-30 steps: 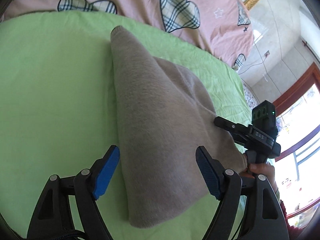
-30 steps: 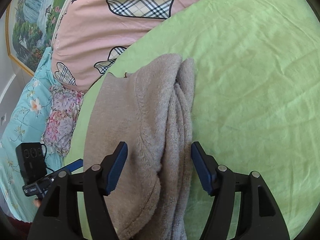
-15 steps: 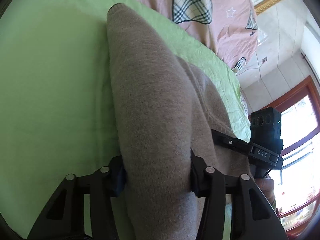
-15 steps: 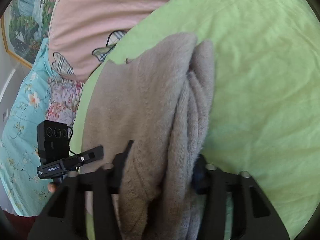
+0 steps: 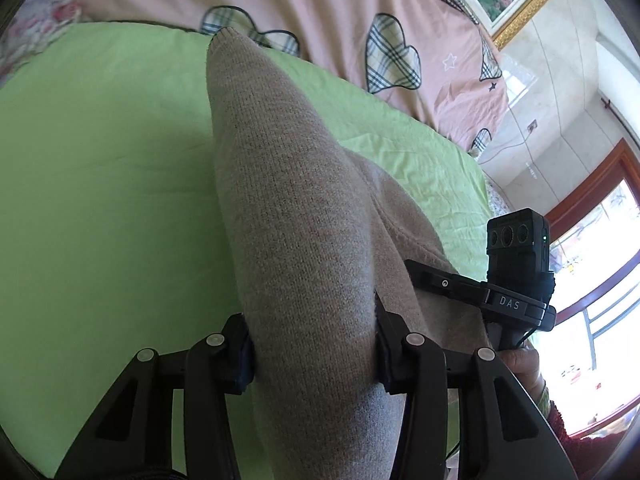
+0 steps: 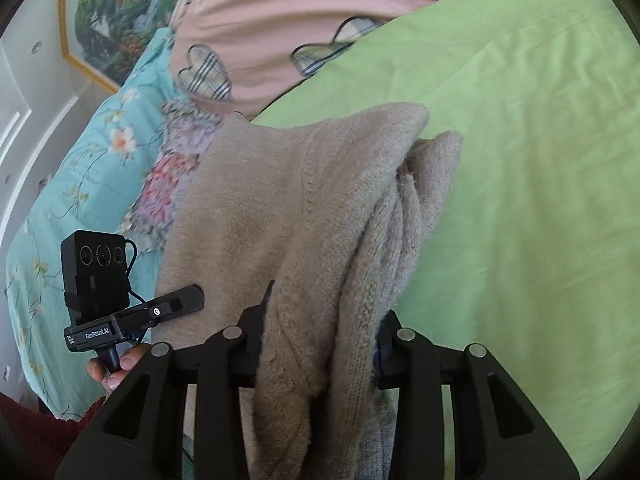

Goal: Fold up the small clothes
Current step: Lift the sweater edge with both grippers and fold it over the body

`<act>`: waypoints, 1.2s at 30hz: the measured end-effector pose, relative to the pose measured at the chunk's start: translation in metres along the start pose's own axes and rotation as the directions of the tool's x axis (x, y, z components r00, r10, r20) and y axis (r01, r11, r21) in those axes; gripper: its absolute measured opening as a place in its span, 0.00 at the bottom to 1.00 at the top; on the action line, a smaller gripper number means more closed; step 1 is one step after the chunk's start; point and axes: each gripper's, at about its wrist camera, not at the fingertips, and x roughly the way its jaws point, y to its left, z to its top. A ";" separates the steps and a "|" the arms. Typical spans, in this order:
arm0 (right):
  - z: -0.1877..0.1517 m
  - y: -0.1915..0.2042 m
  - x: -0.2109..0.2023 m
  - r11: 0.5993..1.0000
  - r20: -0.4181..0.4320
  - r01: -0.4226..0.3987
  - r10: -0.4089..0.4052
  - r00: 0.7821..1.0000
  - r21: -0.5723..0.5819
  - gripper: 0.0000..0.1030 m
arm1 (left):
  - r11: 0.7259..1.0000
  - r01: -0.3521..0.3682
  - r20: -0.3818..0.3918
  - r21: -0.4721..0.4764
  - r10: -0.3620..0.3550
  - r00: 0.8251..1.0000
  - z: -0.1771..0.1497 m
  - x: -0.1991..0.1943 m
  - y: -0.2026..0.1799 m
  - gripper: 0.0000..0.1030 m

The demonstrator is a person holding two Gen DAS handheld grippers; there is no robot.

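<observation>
A beige knitted garment (image 5: 288,216) lies on the green sheet (image 5: 100,168) and rises toward both grippers. My left gripper (image 5: 314,354) is shut on its near edge, the cloth bunched between the fingers. My right gripper (image 6: 320,344) is shut on the other near corner of the garment (image 6: 304,208), where several folded layers hang between the fingers. The right gripper also shows in the left wrist view (image 5: 480,292), and the left gripper in the right wrist view (image 6: 160,312). The fingertips are hidden by cloth.
A pink quilt with plaid hearts (image 5: 320,8) lies beyond the green sheet. A teal floral cover (image 6: 80,184) lies at the left of the right wrist view. A window (image 5: 592,280) and a framed picture (image 6: 108,20) are on the walls.
Both grippers went from open around the garment's near edge to shut on it. The cloth has been lifted and drawn up from the sheet.
</observation>
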 end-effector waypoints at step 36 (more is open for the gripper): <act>0.047 0.023 0.040 0.986 0.066 0.153 -0.148 0.987 -0.071 0.12 | 0.963 -0.036 0.012 -0.266 0.041 0.999 0.008 0.007 0.098 0.80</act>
